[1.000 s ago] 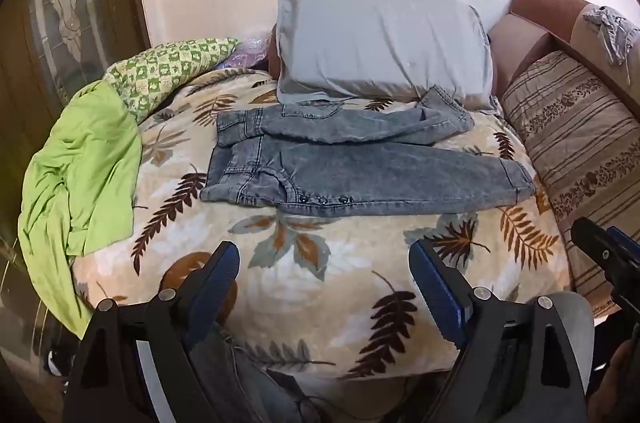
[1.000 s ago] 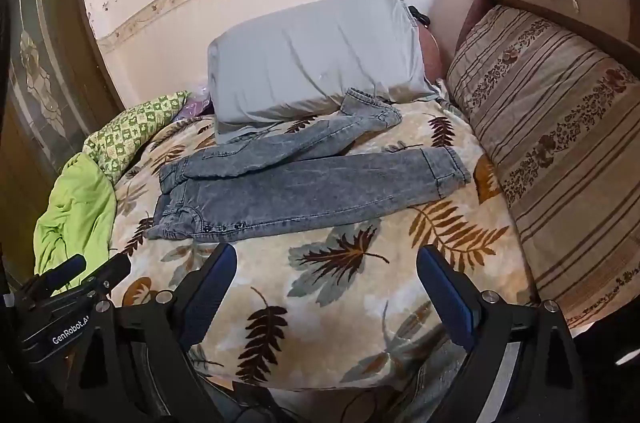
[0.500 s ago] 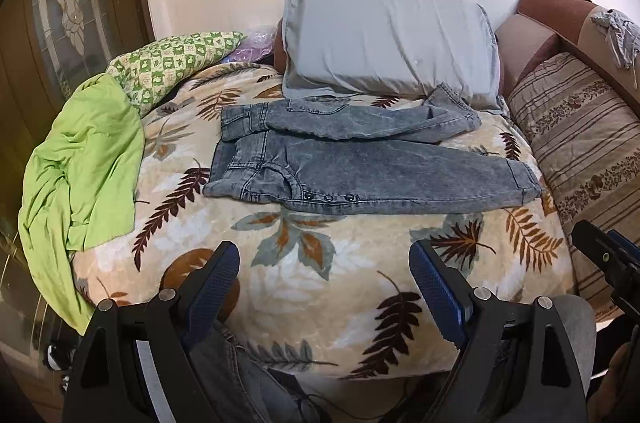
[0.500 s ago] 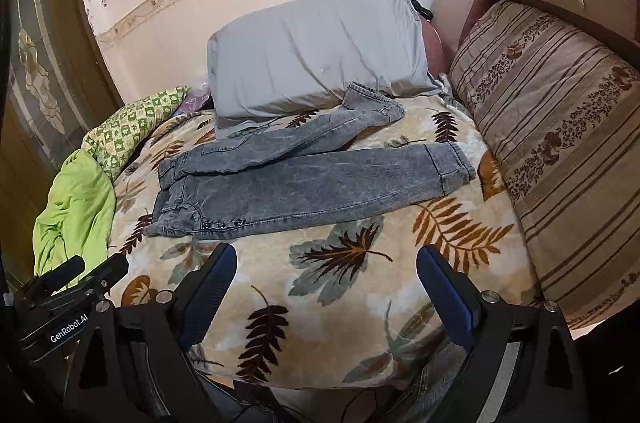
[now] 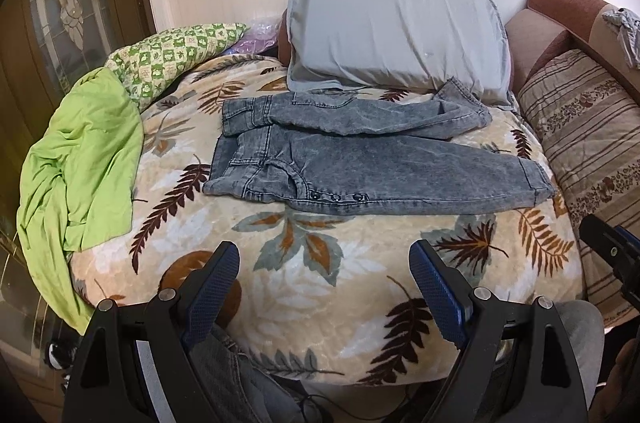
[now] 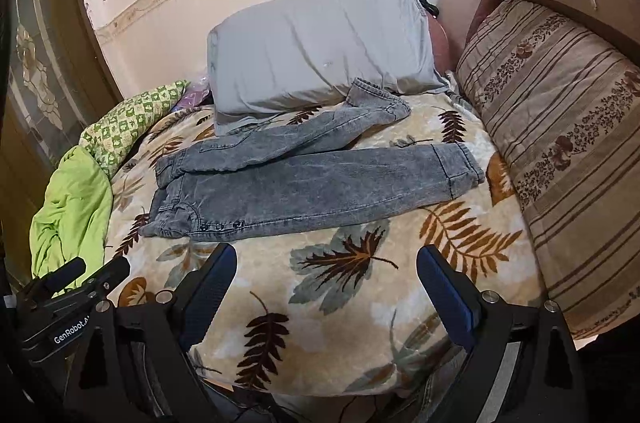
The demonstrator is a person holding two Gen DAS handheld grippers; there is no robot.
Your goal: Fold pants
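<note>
Grey pants (image 5: 372, 159) lie spread mid-frame on the bed (image 5: 320, 283) — slightly closer than a second ago. Both claws, left (image 5: 324, 277) and right (image 6: 326, 279), gape empty — folding not begun.

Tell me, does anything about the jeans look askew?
Yes. The jeans lie flat, but the far leg splays away from the near one, and its cuff rides up against the grey pillow.

Bright even light, soft shadows; strong fisheye bending (dark vignette at corners); focus sharp, slight glare upper right.
</note>
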